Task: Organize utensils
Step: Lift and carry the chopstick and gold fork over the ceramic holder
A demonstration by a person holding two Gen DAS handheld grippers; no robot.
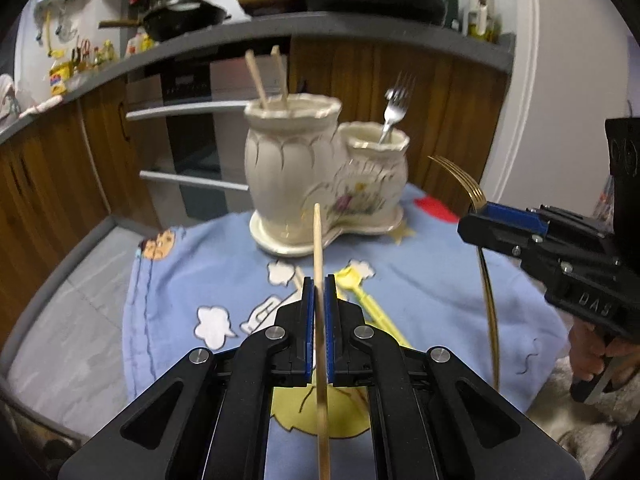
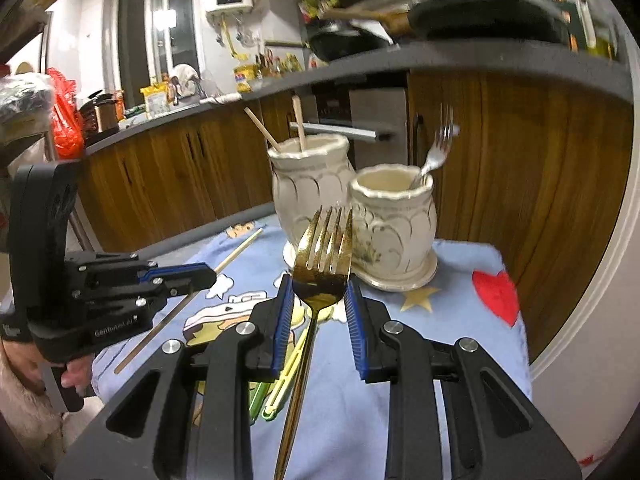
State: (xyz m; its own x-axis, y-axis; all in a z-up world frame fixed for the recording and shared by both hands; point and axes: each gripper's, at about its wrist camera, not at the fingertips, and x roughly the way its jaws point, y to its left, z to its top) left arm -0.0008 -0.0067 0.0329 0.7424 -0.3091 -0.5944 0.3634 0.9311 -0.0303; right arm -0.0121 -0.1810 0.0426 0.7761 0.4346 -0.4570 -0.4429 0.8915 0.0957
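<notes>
A cream ceramic holder point(image 1: 304, 168) with a tall pot and a low pot stands on the blue cloth; it also shows in the right wrist view point(image 2: 352, 208). The tall pot holds two wooden chopsticks point(image 1: 266, 76), the low pot a silver fork point(image 1: 394, 112). My left gripper point(image 1: 319, 284) is shut on a wooden chopstick point(image 1: 318, 248), held above the cloth and pointing at the holder. My right gripper point(image 2: 318, 292) is shut on a gold fork point(image 2: 322, 256), tines up, in front of the low pot. The right gripper point(image 1: 476, 220) is also in the left wrist view.
Yellow and green plastic utensils point(image 2: 280, 384) lie on the blue cartoon cloth point(image 2: 440, 320) below the grippers. Wooden kitchen cabinets point(image 2: 520, 152) and an oven point(image 1: 188, 152) stand behind the table. The table's right edge is near the white wall.
</notes>
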